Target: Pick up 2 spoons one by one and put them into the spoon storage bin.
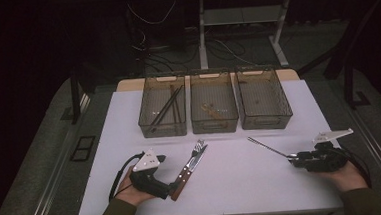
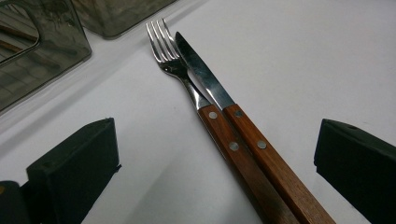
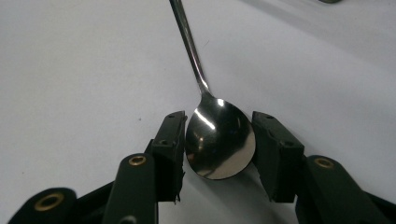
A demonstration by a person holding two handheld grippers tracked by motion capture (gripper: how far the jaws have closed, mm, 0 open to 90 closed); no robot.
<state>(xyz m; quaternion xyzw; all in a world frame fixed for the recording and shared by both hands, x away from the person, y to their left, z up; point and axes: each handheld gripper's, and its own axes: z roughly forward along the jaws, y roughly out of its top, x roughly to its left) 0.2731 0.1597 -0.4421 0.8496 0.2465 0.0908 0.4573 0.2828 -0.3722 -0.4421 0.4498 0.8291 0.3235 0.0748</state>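
Steel spoon (image 3: 219, 140) is sitting with its bowl between the right tool's (image 3: 218, 149) jaws, pads pressing its edges, handle pointing away across the white surface (image 1: 233, 185). The high view is showing the left tool (image 1: 171, 188) at the wood-handled fork (image 2: 187, 84) and knife (image 2: 205, 77); its own view is showing jaws wide apart, touching neither.

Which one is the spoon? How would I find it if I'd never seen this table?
Start at the white table and look on its right side, in front of the three see-through bins. The spoon lies there alone, all shiny metal, its round bowl between the right gripper's black jaws. The fork and knife have wooden handles.
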